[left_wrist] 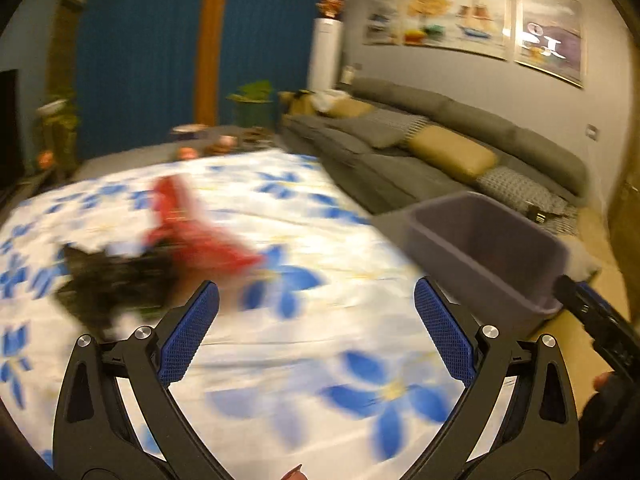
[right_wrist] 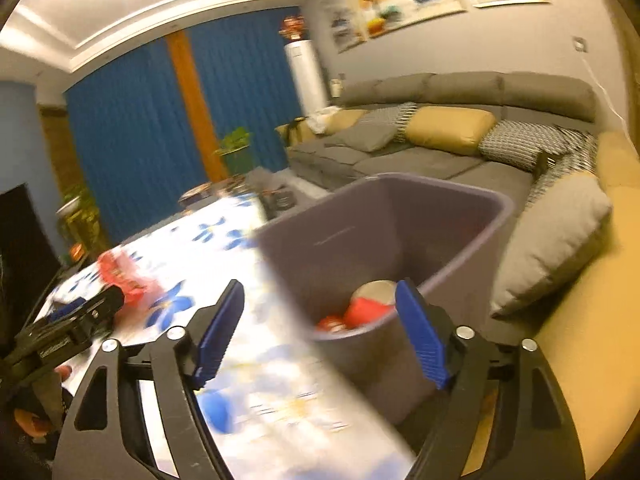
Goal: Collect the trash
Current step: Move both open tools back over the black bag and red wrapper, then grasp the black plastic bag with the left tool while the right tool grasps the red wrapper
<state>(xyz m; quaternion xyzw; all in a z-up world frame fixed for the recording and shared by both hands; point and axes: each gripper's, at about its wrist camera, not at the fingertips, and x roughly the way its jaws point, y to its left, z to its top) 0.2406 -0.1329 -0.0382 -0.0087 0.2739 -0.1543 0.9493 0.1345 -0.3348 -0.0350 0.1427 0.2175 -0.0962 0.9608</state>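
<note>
Two scraps of trash, a red wrapper (left_wrist: 188, 232) and a dark crumpled one (left_wrist: 108, 284), lie blurred on the flowered cloth (left_wrist: 320, 344) at ten o'clock of the left gripper (left_wrist: 316, 328), jaws spread, empty. Rushing could knock them away. Right gripper (right_wrist: 320, 332) gapes empty over the bin (right_wrist: 460, 216), red pieces inside.

A long grey fabric sofa (left_wrist: 460, 136) stands along the wall, with mustard-yellow cushions (left_wrist: 452, 152) and patterned grey pillows (right_wrist: 516, 140) on it. Blue pleated curtains (left_wrist: 140, 60) hang behind, framed paintings (left_wrist: 456, 20) above. A white tablecloth with blue flowers (left_wrist: 280, 340) covers the table.
</note>
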